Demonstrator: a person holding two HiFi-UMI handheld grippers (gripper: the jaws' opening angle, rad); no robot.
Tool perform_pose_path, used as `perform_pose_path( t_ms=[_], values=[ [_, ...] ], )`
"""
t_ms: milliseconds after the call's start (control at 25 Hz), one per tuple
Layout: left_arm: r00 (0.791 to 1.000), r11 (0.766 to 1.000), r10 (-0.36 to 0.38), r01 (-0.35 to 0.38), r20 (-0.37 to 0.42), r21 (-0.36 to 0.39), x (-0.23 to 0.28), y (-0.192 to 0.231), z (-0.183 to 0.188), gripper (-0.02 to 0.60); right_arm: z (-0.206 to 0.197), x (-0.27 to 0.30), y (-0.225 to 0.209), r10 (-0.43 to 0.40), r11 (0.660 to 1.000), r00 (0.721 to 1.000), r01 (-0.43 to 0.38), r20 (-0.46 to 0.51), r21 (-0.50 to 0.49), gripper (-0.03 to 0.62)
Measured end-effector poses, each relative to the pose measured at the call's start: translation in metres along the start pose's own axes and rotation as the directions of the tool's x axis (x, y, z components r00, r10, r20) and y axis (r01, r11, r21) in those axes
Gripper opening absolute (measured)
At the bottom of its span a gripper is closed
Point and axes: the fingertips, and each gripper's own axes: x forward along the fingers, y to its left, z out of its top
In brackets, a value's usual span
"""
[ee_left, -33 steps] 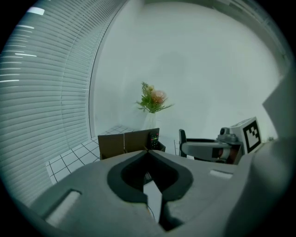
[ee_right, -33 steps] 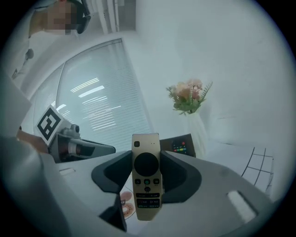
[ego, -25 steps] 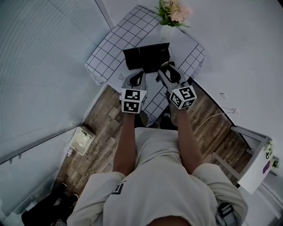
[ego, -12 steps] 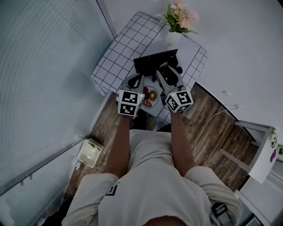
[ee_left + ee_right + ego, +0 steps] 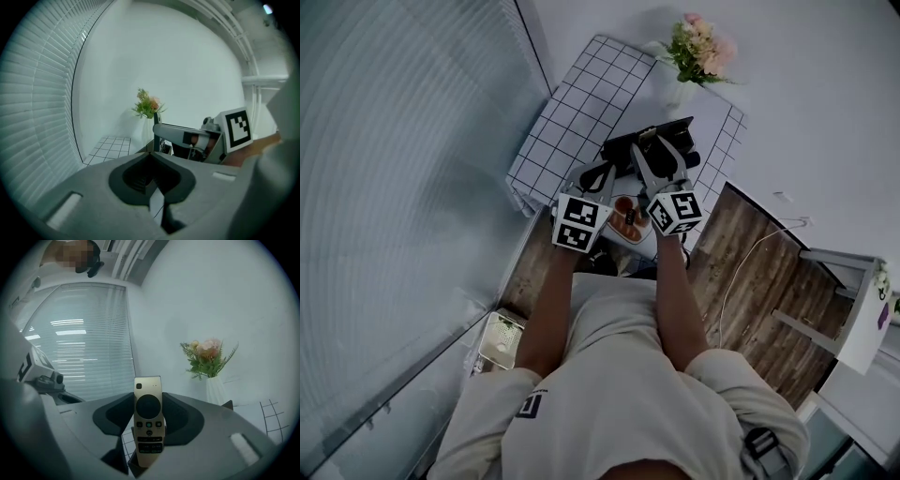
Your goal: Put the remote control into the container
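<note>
Keep right fingers [image 5: 187, 418] pinching the remote [image 5: 148, 420] upright; carry it over the container [image 5: 623, 148] on the desk [image 5: 581, 103]; lower it in end-first; hold the empty, pressed-together left fingers [image 5: 126, 173] clear.

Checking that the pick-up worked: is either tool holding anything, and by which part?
The right tool holds the gold remote control upright, gripped at its lower end, with the buttons facing that tool's camera. The left tool is shut and empty.

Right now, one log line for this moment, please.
right gripper: shut on remote, upright | left gripper: shut, empty | container: remote not in yet
</note>
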Motion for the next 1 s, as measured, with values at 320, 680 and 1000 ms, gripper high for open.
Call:
perform_pose_path(
  t_ms=[320,680,1000],
  values=[
    [0.998,0.998,-0.06,0.06,-0.008,0.013,0.005,0.015,-0.005,0.003,-0.029,0.023,-0.004,-0.068,0.998,0.997,0.067,-0.037,-0.02,0.189],
    [0.996,0.996,-0.087,0.087,-0.028,0.007,0.019,0.022,-0.013,0.003,-0.089,0.018,0.005,-0.054,0.998,0.974,0.044,-0.22,-0.049,0.186],
    [0.997,0.998,-0.059,0.059,-0.047,0.001,0.019,0.022,-0.016,0.003,-0.112,0.018,0.005,-0.059,0.994,0.948,0.026,-0.313,-0.109,0.184]
  ],
)
